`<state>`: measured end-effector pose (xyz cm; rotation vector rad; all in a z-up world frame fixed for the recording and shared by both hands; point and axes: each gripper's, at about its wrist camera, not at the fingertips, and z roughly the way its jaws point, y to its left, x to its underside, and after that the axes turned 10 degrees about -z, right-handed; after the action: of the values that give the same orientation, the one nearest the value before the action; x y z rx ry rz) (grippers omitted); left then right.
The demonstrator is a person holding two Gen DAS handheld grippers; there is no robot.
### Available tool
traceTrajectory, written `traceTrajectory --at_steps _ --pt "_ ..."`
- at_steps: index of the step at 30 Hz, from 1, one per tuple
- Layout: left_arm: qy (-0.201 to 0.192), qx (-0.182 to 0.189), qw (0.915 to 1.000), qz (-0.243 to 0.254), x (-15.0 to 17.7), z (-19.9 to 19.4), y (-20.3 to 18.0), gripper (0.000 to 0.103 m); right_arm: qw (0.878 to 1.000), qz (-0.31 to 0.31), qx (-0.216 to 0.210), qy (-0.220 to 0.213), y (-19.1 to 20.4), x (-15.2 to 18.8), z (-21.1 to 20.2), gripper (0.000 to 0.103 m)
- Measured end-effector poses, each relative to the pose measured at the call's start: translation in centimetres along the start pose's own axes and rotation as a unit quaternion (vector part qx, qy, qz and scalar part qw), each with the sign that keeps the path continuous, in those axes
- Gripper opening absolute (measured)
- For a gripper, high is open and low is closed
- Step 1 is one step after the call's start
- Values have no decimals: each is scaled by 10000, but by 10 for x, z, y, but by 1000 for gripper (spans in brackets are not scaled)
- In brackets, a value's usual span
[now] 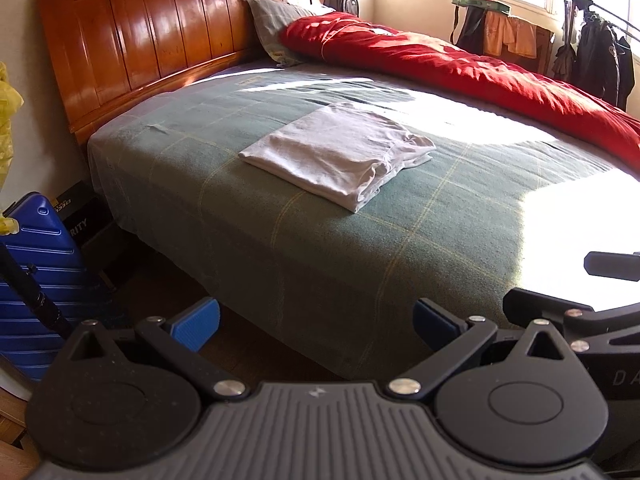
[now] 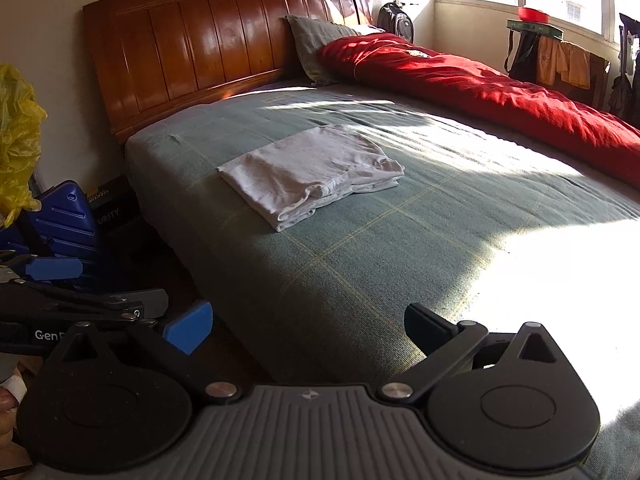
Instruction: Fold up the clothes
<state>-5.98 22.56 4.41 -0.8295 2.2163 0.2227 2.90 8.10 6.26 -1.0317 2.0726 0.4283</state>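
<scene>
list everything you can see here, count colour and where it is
folded garment: 1, white, on the bed, nearer the headboard end
bed cover: 1, green with thin yellow check
quilt: 1, red, bunched along the far side of the bed
pillow: 1, grey-green, against the headboard
headboard: 1, glossy brown wood
suitcase: 1, blue, on the floor beside the bed
plastic bag: 1, yellow, above the suitcase
backpack: 1, dark, far corner
left gripper: open, blue pads, off the bed edge
right gripper: open, holding nothing
</scene>
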Motion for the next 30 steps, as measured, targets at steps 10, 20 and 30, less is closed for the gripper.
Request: traceTrajectory --at_steps 10,20,30 --pt "42 -79 10000 22 30 -22 8 102 9999 -54 4 -113 22 23 -30 103" --pt "-79 -124 9999 -26 42 -38 8 102 9998 -27 -10 -181 30 36 -46 103" --pt "-144 -145 9998 -32 44 -45 6 102 9998 -35 1 -210 30 42 -54 103"
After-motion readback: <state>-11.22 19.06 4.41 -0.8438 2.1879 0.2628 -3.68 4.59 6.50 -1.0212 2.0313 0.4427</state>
